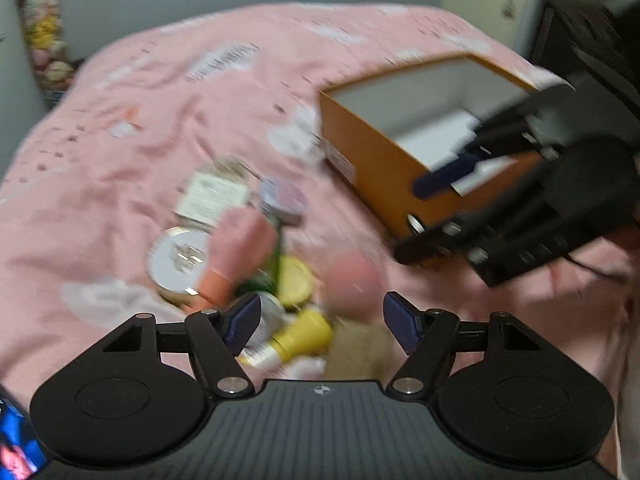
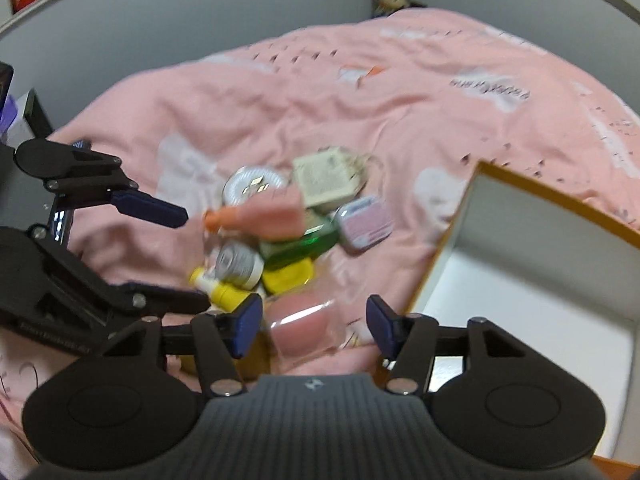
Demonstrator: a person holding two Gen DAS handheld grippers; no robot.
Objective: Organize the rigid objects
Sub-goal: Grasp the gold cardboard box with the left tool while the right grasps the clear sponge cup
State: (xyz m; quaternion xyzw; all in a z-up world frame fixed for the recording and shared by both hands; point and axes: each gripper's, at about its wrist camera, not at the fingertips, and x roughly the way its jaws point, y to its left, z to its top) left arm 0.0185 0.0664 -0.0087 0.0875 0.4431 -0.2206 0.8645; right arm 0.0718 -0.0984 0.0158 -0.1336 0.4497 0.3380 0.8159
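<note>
**Blurry clutter pile left of orange box**

Pile blurred by motion, items overlap, labels unreadable. It lies on pink bedspread, just left of orange box; box cut off in right view. Left gripper spread wide, empty, over pile. Right gripper spread, empty, beside box rim.

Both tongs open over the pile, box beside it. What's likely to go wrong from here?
1. The pile is tightly stacked on a soft pink duvet; closing the right tongs may catch two items or scatter them.
2. The left tongs hover close by, so collision is possible.
3. The orange box might tip on the bedding.
</note>
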